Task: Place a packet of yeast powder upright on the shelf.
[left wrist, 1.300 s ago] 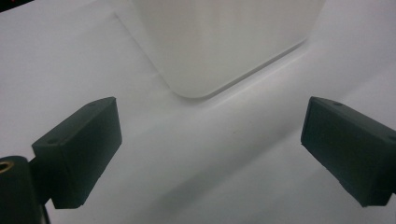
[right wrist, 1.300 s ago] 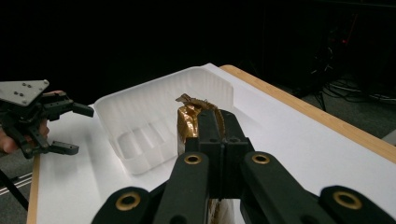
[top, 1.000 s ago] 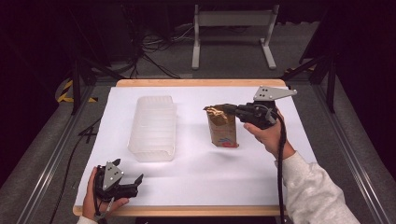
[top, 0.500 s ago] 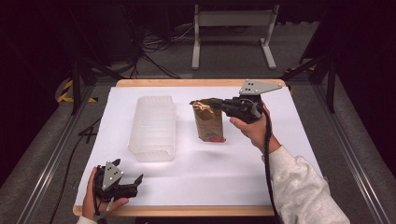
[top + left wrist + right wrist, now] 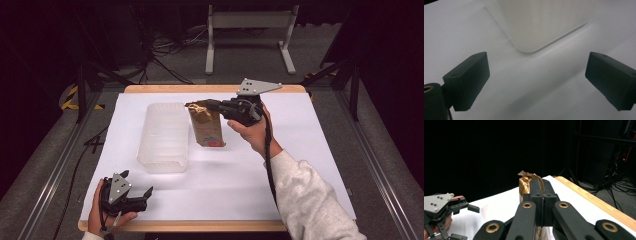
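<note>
My right gripper pinches top of brown paper bag, jaws pressed together; bag just beside clear plastic container, not yet inside; my left gripper rests spread near table edge, idle.

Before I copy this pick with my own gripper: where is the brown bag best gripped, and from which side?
At its crumpled top edge, coming in level from the right. The brown bag stands upright and the folded top is thin and flat; the right gripper is shut on it there.
</note>
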